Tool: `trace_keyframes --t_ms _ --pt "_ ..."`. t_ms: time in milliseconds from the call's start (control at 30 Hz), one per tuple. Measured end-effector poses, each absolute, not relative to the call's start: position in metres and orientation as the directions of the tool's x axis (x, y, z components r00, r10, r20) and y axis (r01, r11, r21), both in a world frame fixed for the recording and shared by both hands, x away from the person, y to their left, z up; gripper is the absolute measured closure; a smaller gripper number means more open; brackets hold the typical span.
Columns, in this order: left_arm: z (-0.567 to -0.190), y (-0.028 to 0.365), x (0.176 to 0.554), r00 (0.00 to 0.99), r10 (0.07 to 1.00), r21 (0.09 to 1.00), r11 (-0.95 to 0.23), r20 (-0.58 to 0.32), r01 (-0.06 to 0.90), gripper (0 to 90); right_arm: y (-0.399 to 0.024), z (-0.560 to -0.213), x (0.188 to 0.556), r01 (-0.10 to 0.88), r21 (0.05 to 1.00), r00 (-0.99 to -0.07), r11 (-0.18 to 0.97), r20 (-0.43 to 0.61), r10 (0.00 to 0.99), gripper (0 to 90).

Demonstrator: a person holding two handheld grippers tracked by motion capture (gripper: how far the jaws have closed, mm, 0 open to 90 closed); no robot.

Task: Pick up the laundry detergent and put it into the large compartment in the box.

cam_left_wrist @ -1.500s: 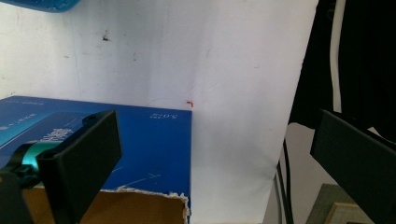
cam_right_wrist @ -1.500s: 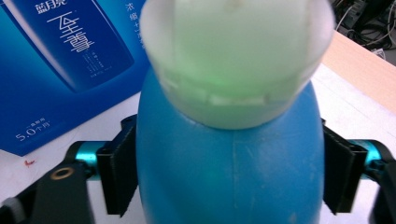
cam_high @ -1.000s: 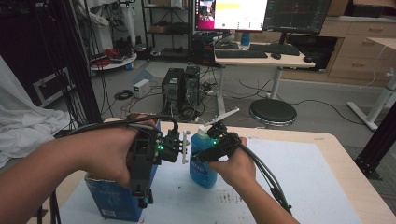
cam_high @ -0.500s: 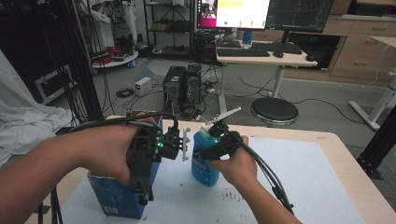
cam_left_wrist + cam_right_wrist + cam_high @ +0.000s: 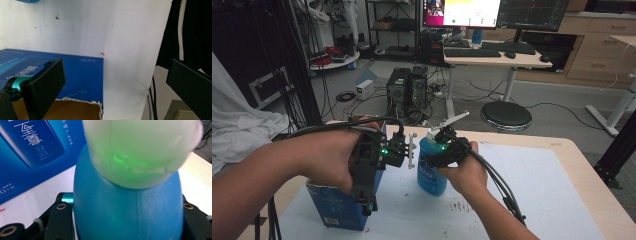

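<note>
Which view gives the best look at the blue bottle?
The right gripper view: the blue bottle stands close up, its shoulder and pale cap clear, with the right gripper's black jaws closed against both its sides. The high view shows the whole bottle upright but small, partly behind the hand. The left gripper view catches a blue sliver at its top edge.

both forearms are bare, with no sleeves in the high view. the left tongs (image 5: 371,192) have a black blocky body with a small green light and a white slotted bracket at the far end; thick black cables loop back from it over the forearm. its jaws are flat matte black plates on a teal fitting. the right tongs (image 5: 439,150) are black too, with a pale grey plate on top, brass-ringed screw holes and a bundle of black cables trailing along the arm.
</note>
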State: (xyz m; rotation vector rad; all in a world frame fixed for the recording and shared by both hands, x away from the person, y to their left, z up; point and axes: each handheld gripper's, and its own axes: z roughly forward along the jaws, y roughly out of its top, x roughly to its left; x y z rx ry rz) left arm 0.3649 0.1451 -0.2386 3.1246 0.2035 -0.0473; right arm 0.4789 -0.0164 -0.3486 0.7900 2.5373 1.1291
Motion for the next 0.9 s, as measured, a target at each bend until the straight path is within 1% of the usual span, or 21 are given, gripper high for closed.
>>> trace_keyframes --t_ms 367,533,800,900 --pt "-0.238 0.141 0.365 0.991 0.131 0.003 -0.991 -0.027 0.131 2.1 -0.019 -0.345 0.476 0.365 0.737 -0.823 0.569 -0.031 0.568 44.3" --pt "-0.239 0.139 0.366 0.991 0.128 -0.004 -0.992 -0.028 0.128 2.0 -0.027 -0.329 0.47 0.343 0.748 -0.833 0.568 -0.037 0.552 44.4" --pt "-0.238 0.134 0.369 0.993 0.119 -0.003 -0.993 -0.024 0.119 2.1 -0.042 -0.308 0.46 0.304 0.732 -0.854 0.61 -0.074 0.515 44.4" --pt "-0.239 0.133 0.371 0.992 0.121 -0.005 -0.993 -0.026 0.121 2.1 -0.055 -0.298 0.455 0.286 0.725 -0.87 0.627 -0.077 0.486 44.4"
